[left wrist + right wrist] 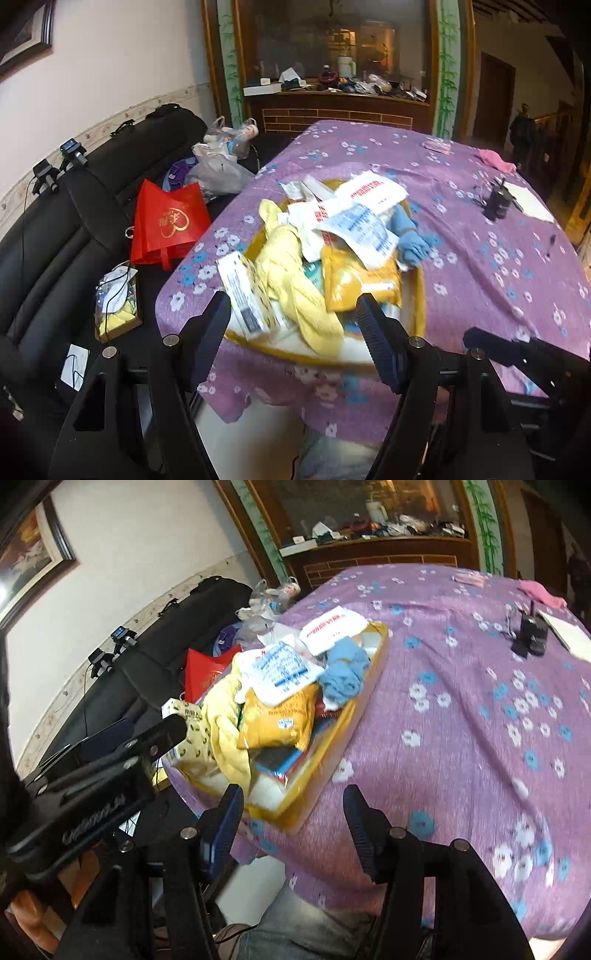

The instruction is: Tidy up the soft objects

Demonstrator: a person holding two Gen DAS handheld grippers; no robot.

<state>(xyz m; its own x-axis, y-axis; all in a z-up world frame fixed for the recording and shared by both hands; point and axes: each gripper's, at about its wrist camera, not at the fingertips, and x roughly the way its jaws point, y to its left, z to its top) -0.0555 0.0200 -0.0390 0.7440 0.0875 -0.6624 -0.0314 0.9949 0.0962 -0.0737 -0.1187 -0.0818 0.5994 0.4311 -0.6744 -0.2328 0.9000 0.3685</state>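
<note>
On the table's purple flowered cloth [480,206], near its left front corner, sits a yellow tray [419,295] heaped with soft goods: a pale yellow cloth [291,280], an orange packet [354,280], a blue glove [410,236], white printed bags [362,229] on top, and a boxed item with a spotted pattern [243,291] at the tray's left edge. Left gripper [293,325]: jaws spread wide, nothing between the pads, poised just in front of the tray's near rim. Right gripper [291,819]: also released and empty, set over the tray's near corner and the cloth beside it. Farther right on the cloth: a black handheld radio [530,635], a pink rag [541,592], white paper [569,631]. Left of the table: a black sofa [55,240] carrying a red bag [170,221] and plastic bags [218,166].
</note>
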